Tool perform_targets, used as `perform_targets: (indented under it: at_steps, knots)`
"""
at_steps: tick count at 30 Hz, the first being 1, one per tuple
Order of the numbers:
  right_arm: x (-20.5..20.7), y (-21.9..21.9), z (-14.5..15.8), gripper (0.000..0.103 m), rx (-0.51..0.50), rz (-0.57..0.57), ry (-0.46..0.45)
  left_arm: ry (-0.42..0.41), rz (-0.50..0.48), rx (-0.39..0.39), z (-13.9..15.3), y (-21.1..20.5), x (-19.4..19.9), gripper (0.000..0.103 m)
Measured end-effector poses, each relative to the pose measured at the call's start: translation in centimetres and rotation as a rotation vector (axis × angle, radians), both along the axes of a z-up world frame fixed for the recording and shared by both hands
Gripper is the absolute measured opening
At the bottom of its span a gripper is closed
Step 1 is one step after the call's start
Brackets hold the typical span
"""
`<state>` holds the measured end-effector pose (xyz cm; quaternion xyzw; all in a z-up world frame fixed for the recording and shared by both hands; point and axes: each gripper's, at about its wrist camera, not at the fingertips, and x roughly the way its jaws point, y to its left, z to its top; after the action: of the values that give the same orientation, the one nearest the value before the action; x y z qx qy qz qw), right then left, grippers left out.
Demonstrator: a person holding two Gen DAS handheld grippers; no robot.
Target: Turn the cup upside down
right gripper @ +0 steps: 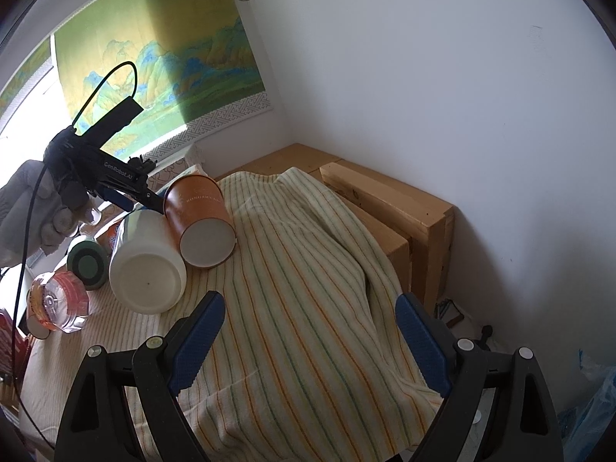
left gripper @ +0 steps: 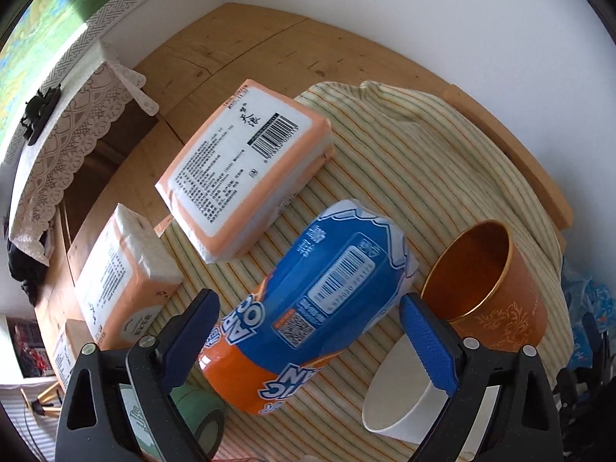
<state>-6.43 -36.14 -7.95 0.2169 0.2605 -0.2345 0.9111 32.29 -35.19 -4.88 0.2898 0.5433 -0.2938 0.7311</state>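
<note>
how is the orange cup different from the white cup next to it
The orange cup is orange with a gold rim and gold pattern; the white cup is plain white. In the right wrist view the orange cup looks narrower than the white cup. Both lie tilted, side by side on the striped cloth, neither flipped yet.

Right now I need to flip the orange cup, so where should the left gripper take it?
Probably pinch the orange cup at its gold rim, one finger inside, one outside, coming from the mouth side: it lies tipped with its mouth toward the open left gripper, base away.
</note>
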Motion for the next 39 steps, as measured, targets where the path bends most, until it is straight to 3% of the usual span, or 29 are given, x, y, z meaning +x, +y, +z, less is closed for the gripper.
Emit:
perform_targets:
  at_steps: [14, 20, 32, 39]
  knots:
    - [-0.3, -1.1, -0.9, 0.087, 0.038, -0.033, 0.018, 0.041, -0.035, 0.011, -2.0, -1.3, 0.3, 0.09]
    - [-0.5, -1.7, -1.1, 0.087, 0.049, -0.046, 0.013, -0.027, -0.044, 0.017, -1.5, -1.3, -0.2, 0.085]
    - [-0.4, -0.9, -0.7, 0.087, 0.056, -0.033, -0.009, -0.176, -0.053, -0.007, 4.7, 1.8, -2.6, 0.082]
    - [-0.8, 0.9, 1.1, 0.087, 0.042, -0.003, -0.049, -0.246, -0.107, 0.0, 9.8, 5.2, -8.6, 0.082]
